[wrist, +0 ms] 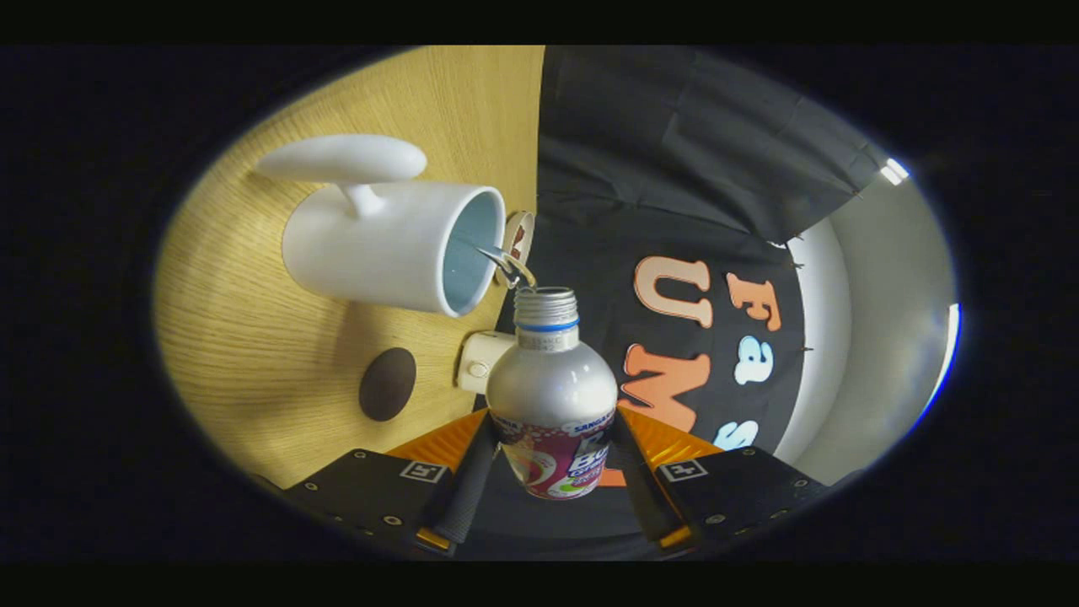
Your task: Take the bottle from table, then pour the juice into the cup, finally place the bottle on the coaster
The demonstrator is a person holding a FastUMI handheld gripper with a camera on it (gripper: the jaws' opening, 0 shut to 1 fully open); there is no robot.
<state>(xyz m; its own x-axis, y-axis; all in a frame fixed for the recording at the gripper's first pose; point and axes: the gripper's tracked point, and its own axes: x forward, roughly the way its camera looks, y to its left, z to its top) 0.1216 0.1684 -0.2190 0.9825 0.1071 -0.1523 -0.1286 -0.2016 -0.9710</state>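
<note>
My gripper is rolled onto its side and shut on a silver bottle with a printed label, both fingers pressing its lower body. The bottle's open threaded mouth points at the white mug, whose opening lies just beyond it. A thin stream of liquid runs from the bottle's mouth over the mug's rim. The mug's wide handle faces away from the bottle. A dark round coaster lies on the wooden table, beside the mug and ahead of one finger.
A small white cap-like object lies on the table close to its edge, between the coaster and the bottle. A small round item sits behind the mug's rim. The booth's black cloth wall rises past the table edge.
</note>
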